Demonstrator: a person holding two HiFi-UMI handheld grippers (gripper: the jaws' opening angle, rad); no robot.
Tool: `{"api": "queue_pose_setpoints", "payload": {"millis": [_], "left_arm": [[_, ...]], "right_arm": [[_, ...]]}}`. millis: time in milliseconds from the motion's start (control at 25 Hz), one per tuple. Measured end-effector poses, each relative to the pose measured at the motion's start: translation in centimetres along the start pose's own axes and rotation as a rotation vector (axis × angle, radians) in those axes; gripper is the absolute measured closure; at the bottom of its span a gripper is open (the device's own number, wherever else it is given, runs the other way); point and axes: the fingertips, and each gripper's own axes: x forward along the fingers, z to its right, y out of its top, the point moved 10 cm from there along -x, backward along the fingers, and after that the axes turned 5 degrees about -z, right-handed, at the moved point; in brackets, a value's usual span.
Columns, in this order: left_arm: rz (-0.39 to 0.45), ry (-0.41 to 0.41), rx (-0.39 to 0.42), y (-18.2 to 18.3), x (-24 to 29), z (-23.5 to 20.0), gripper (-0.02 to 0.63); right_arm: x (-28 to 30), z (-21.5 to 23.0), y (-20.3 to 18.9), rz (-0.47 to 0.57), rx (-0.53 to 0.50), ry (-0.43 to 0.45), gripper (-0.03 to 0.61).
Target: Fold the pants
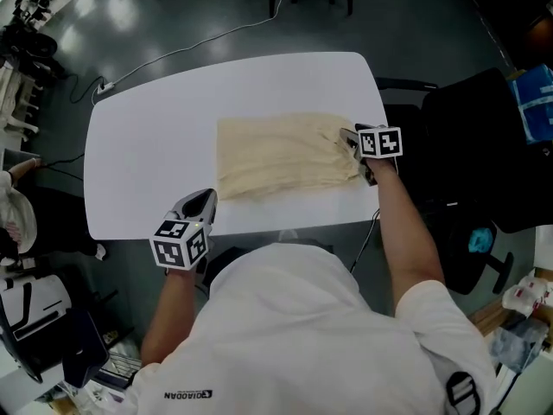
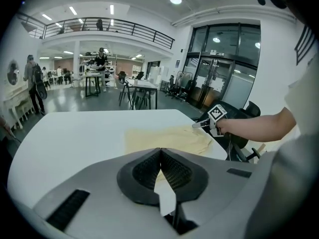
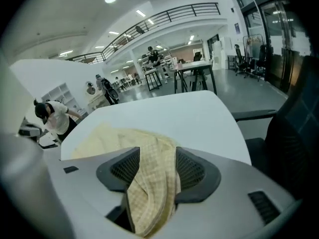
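At the near edge of the smooth, white, round-cornered table (image 1: 147,145), the left gripper (image 1: 204,201) hovers with its ribbed black pads pressed together and nothing between them. Beyond it the pants (image 1: 276,154), soft pale-yellow woven cloth, lie as a flat rectangle. At their right end the right gripper (image 1: 349,137) stands wide, a bunched, faintly checked fold filling the gap.
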Motion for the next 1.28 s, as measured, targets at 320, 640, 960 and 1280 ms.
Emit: {"api": "queue_pose_setpoints", "payload": {"millis": [320, 640, 960, 1280], "left_arm": [[-0.004, -0.008, -0.020, -0.1, 0.3, -0.4, 0.589], [-0.011, 0.007, -0.010, -0.2, 0.1, -0.9, 0.589], [0.017, 0.020, -0.021, -0.1, -1.5, -3.1, 0.589], [0.040, -0.021, -0.016, -0.5, -2.2, -5.9, 0.589]], "right_arm": [[0.3, 0.0, 0.7, 0.062, -0.002, -0.005, 0.534], [-1.0, 3.3, -1.5, 0.203, 0.261, -0.148, 0.529], [-2.9, 2.0, -1.1, 0.232, 0.223, -0.207, 0.469], [-5.6, -4.1, -1.6, 0.240, 0.162, -0.218, 0.477]]}}
